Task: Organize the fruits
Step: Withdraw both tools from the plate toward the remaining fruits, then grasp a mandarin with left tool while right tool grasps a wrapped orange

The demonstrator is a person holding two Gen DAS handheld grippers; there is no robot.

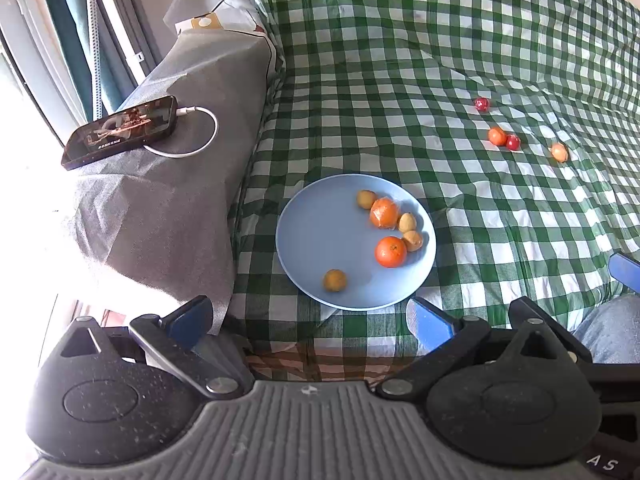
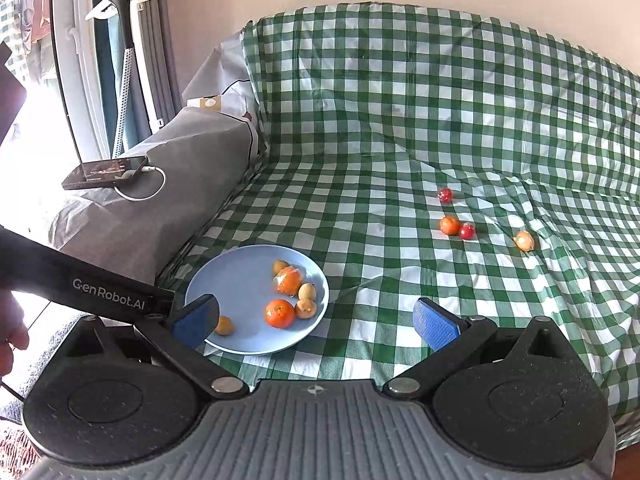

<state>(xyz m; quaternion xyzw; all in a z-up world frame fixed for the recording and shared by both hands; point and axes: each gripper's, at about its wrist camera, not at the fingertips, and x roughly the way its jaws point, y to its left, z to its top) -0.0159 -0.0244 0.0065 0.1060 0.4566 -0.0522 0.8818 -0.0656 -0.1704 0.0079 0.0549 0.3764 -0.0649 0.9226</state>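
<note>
A light blue plate lies on the green checked cover and holds two oranges, one wrapped in plastic, and several small yellow-brown fruits. Farther right on the cover lie a small orange, two small red fruits and a wrapped orange-yellow fruit. My left gripper is open and empty, just short of the plate's near edge. My right gripper is open and empty, its left pad over the plate's near rim.
A grey-covered armrest stands left of the plate with a phone and white charging cable on it. The left gripper's body crosses the right wrist view at the left. Blue-jeaned leg at the right.
</note>
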